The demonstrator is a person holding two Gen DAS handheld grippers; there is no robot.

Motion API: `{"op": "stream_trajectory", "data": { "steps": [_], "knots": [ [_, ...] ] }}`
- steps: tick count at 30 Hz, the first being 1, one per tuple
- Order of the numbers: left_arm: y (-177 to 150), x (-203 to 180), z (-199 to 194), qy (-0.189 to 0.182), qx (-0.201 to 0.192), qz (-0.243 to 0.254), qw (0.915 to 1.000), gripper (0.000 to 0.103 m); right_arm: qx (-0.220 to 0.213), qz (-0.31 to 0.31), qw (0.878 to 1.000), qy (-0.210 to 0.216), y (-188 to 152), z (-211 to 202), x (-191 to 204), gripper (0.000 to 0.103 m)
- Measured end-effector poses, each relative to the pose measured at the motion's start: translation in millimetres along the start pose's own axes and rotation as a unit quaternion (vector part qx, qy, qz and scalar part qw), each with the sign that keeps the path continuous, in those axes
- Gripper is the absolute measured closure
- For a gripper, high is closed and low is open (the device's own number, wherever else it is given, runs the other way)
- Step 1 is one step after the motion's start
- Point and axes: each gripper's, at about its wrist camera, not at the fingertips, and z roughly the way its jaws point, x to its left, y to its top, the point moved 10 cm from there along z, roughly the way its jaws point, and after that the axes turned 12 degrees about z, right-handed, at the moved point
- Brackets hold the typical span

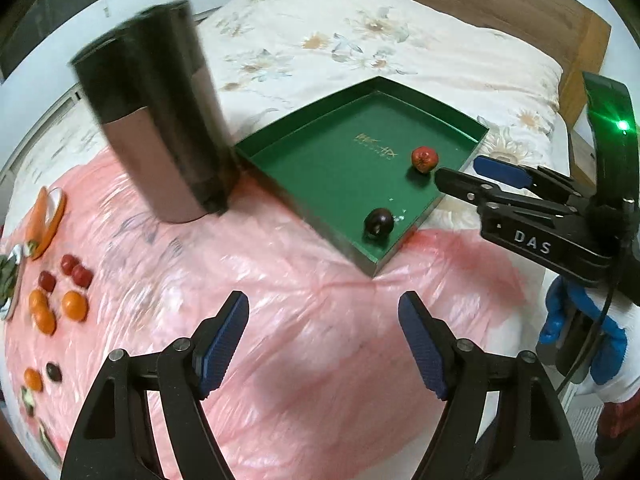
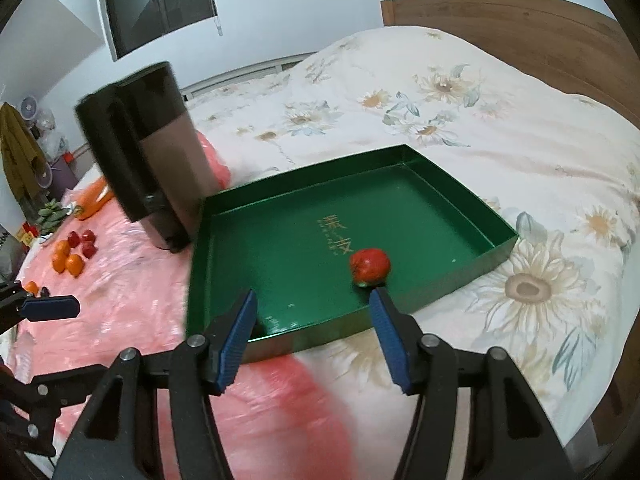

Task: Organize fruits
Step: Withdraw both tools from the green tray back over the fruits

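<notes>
Left wrist: one green tray [image 1: 280, 184] holds two fruits, a red one [image 1: 425, 159] and a dark one [image 1: 378, 221]. My left gripper [image 1: 323, 308] and right gripper [image 2: 313, 300] both gape, empty.

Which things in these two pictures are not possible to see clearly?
- Dark fruit: left view only; right view, claw finger hides it.
- Fruits at left edge: left view, cut off and small.
- Tall dark container: motion-blurred in both views.
- Gold print in tray: too small.

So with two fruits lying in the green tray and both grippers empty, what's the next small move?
Probably swing the open left gripper left toward the loose orange and red fruits on the pink plastic sheet: the shallow green cardboard tray holds only a red fruit and a dark one.
</notes>
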Motion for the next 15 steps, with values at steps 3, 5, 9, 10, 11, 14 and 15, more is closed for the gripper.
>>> {"op": "stream_trajectory", "data": {
  "steps": [3, 5, 9, 10, 11, 14, 15],
  "knots": [
    [-13, 7, -11, 0.008, -0.002, -0.010, 0.9999, 0.031, -0.004, -0.004, 1.000, 0.010, -6, -13, 13, 0.026],
    [-24, 10, -18, 0.011, 0.001, -0.017, 0.9998, 0.031, -0.005, -0.007, 1.000, 0.016, -11, -20, 22, 0.025],
    [-46, 17, -30, 0.016, 0.005, -0.031, 0.9994, 0.031, -0.004, -0.013, 1.000, 0.026, -21, -32, 40, 0.024],
    [-53, 19, -34, 0.019, 0.004, -0.036, 0.9992, 0.031, -0.004, -0.013, 1.000, 0.028, -23, -34, 43, 0.024],
    [-57, 22, -37, 0.021, 0.003, -0.039, 0.9990, 0.031, -0.004, -0.013, 0.999, 0.031, -26, -37, 47, 0.023],
    [-69, 28, -46, 0.025, 0.001, -0.049, 0.9985, 0.031, -0.001, -0.017, 0.999, 0.038, -35, -43, 62, 0.023],
    [-74, 31, -50, 0.026, -0.001, -0.052, 0.9983, 0.031, 0.000, -0.018, 0.999, 0.040, -38, -45, 66, 0.023]
  ]
}}
